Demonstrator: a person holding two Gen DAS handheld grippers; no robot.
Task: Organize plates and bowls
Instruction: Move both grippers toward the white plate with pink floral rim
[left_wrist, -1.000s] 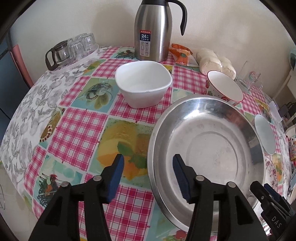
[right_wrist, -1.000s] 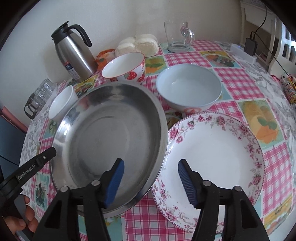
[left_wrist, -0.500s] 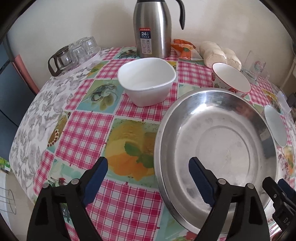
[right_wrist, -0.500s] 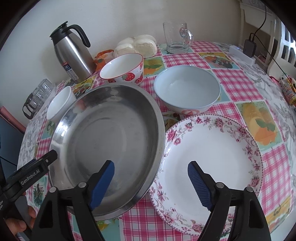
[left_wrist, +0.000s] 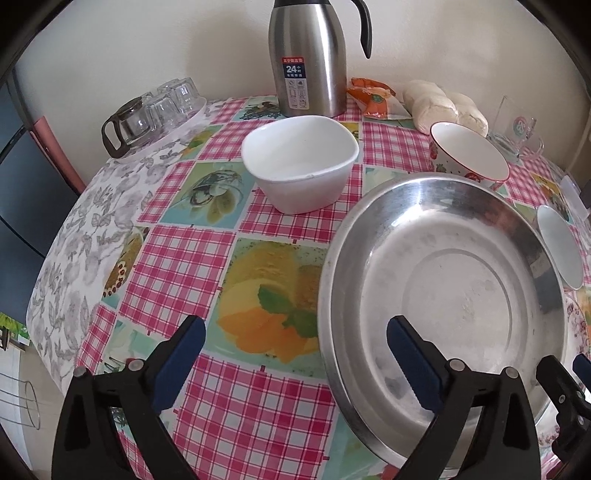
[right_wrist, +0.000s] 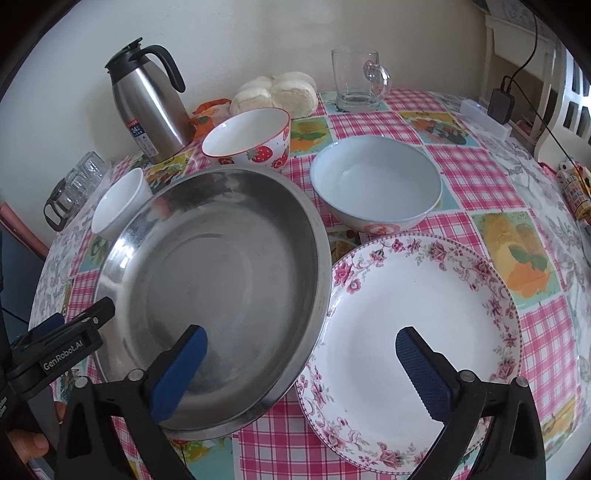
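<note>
A large steel plate (left_wrist: 443, 288) (right_wrist: 221, 280) lies on the checked tablecloth, its right edge resting on a floral plate (right_wrist: 424, 332). My left gripper (left_wrist: 295, 350) is open, its right finger over the steel plate's near left rim. My right gripper (right_wrist: 301, 354) is open, straddling the steel plate's right rim and the floral plate. A white bowl (left_wrist: 299, 162) (right_wrist: 120, 203), a strawberry bowl (left_wrist: 469, 155) (right_wrist: 247, 136) and a pale blue bowl (right_wrist: 376, 184) (left_wrist: 559, 245) stand behind.
A steel thermos (left_wrist: 306, 55) (right_wrist: 147, 99), steamed buns (right_wrist: 277, 92), an orange packet (left_wrist: 373, 98) and a glass mug (right_wrist: 358, 79) stand at the back. A tray of glasses (left_wrist: 155, 110) is at the far left. A charger and cable (right_wrist: 500, 103) lie at the right.
Both grippers have opened wider and pulled back a little from the steel plate. The plate now lies at rest with its edge on the floral plate.
</note>
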